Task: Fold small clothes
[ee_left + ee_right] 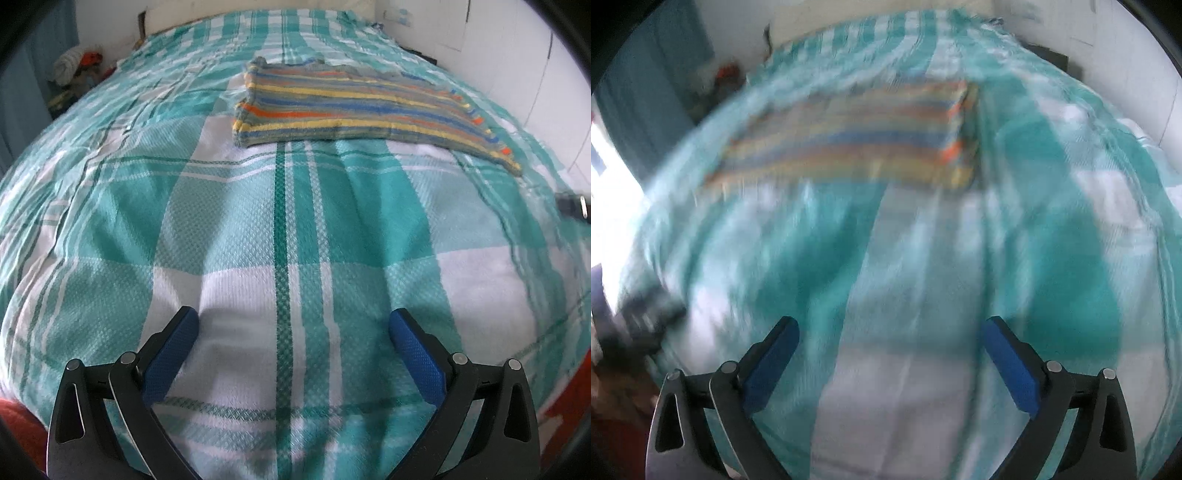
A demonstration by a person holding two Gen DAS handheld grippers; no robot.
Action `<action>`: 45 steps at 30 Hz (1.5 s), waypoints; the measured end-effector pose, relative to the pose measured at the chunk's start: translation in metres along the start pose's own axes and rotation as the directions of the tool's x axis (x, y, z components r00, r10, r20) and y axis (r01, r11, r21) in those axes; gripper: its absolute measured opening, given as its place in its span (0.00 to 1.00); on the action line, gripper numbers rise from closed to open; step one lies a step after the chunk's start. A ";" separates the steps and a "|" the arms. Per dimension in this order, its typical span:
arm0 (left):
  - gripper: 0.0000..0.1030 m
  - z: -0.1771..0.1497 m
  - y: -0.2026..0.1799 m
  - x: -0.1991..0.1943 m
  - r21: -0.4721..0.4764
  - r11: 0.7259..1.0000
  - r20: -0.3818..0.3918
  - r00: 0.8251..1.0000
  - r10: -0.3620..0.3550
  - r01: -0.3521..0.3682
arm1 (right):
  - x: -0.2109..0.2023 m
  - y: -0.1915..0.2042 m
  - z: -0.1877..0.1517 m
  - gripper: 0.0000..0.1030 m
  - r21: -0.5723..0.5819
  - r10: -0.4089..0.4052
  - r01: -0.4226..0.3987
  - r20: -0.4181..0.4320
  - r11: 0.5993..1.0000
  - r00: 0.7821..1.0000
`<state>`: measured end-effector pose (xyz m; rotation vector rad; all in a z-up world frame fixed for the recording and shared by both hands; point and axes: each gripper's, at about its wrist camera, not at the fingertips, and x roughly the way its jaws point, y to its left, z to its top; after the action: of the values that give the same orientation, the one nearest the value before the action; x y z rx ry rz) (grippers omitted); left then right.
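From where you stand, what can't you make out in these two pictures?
- Right wrist view: motion blur smears the striped garment, so its folds and edges are unreadable.
- Left wrist view: a dark object is cut off by the right edge; unidentifiable.
- Left wrist view: the clutter beside the bed's far left is too small to name.
- Both views: the garment's underside is hidden against the bedspread.

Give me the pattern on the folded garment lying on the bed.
Horizontal stripes of blue, yellow, orange and grey-green on the folded garment, clearest in the left wrist view.
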<state>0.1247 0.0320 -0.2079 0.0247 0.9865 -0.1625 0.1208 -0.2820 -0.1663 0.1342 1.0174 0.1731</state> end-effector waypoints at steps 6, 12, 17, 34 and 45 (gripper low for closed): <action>0.99 0.014 0.009 -0.016 -0.093 0.989 0.045 0.993 -0.107 0.111 | 0.001 -0.086 0.112 0.92 0.285 0.125 -0.169 0.167 0.943 0.978; 0.99 0.012 0.015 0.000 -0.102 0.992 0.011 0.997 -0.070 0.071 | 0.078 -0.113 0.175 0.70 0.406 0.213 -0.252 0.141 0.878 0.967; 0.99 0.012 0.014 0.010 -0.078 0.996 -0.007 0.999 -0.048 0.048 | 0.132 -0.108 0.180 0.28 0.395 0.171 -0.183 0.067 0.900 0.983; 0.99 0.020 0.041 0.006 -0.220 0.959 0.006 0.983 -0.183 0.180 | 0.089 0.176 0.284 0.07 -0.026 0.286 -0.286 0.001 0.958 0.958; 0.99 0.025 0.028 0.009 -0.181 0.969 -0.021 0.984 -0.175 0.168 | 0.129 0.224 0.268 0.43 0.056 0.489 -0.486 -0.070 0.872 0.869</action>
<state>0.1547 0.0561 -0.2026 -0.2235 1.0371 -0.2325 0.3978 -0.0449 -0.0912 0.4233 1.0543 0.6283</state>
